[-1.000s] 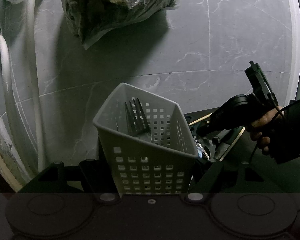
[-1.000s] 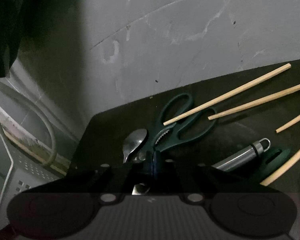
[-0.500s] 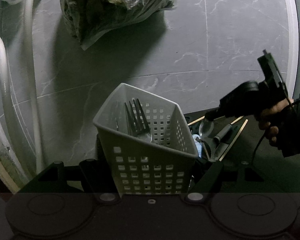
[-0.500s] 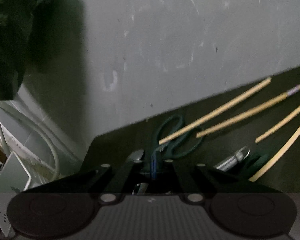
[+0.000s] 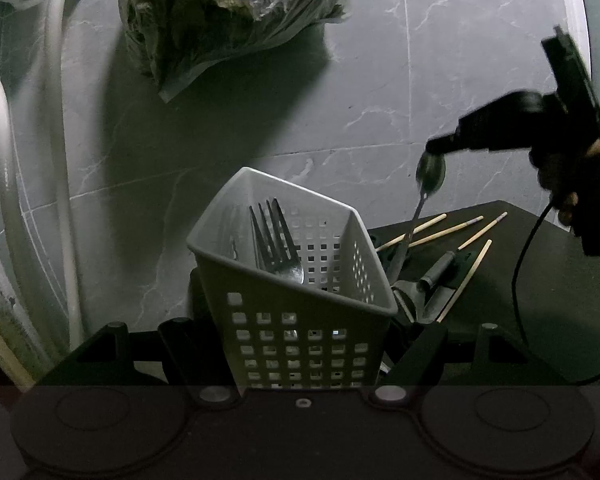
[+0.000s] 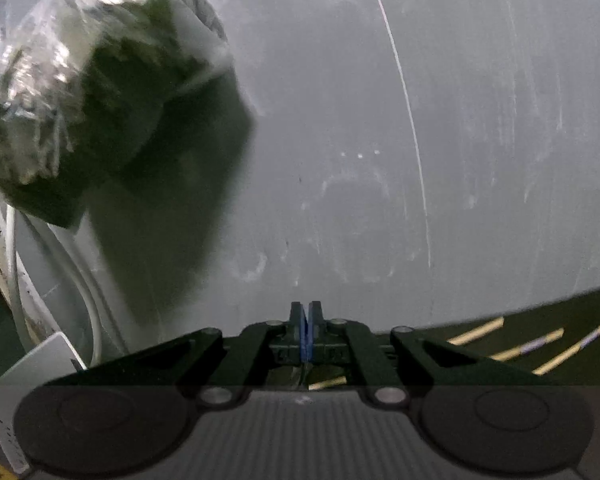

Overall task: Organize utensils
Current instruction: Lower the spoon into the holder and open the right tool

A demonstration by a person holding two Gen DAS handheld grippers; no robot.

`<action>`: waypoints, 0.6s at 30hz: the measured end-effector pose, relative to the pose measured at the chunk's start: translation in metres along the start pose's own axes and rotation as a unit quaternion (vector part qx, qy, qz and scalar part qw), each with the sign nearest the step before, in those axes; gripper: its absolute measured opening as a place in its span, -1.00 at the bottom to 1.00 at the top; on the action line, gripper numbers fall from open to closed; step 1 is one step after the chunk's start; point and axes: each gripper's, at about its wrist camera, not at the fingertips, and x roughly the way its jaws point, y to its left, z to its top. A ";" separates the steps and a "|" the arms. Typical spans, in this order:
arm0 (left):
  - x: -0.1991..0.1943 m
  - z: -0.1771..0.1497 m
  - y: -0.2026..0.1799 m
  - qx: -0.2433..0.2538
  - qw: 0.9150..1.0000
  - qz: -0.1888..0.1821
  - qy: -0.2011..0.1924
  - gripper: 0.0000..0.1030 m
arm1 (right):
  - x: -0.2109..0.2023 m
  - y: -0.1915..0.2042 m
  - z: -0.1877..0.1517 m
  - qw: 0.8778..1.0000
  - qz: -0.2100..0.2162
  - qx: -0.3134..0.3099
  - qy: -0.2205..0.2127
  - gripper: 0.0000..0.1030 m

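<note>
While the left gripper point(image 5: 304, 344) hasn't budged, clamped on the sides of the white basket point(image 5: 300, 280) and holding it tipped toward the camera, all the action over the last second was on the right. The right gripper point(image 5: 436, 148) was down among the pile on the dark mat point(image 5: 540, 280) a second ago, and now it's up in the air with a spoon point(image 5: 430, 172) pinched by the bowl end, handle dangling toward the mat. Its own view shows the blue pads pressed fully together, so it's squeezed shut on that thin metal. That view is also smeared, and the floor tiles fill it where the scissors did before.

So my read: pickup done, next is swinging the spoon over the basket rim and dropping it in. Handle-down looks handy for that, though a spoon held by the bowl could slip or swing.

Counts, left to right in the left view:
- hoses point(image 5: 56, 160) along the wall: two that I can make out
- plastic bag point(image 5: 228, 12) of something dark: one
- basket: one, with a fork point(image 5: 276, 240) inside, tines up. There may be a second utensil beside it, too dim to tell
- spoon in the air: one
- chopsticks point(image 5: 448, 230) on the mat: four
- a metal-handled tool point(image 5: 436, 272) and dark bits under it, probably the scissors, mostly hidden behind the basket
</note>
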 end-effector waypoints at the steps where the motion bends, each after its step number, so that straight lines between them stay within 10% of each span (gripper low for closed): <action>1: 0.000 0.000 0.000 0.000 1.000 -0.001 0.000 0.49 | -0.004 0.002 0.003 1.000 0.000 -0.006 -0.006 -0.97; 18: 0.000 -0.003 0.002 -0.003 1.000 -0.007 -0.008 0.48 | -0.070 0.046 0.065 0.991 0.065 -0.047 -0.109 -0.99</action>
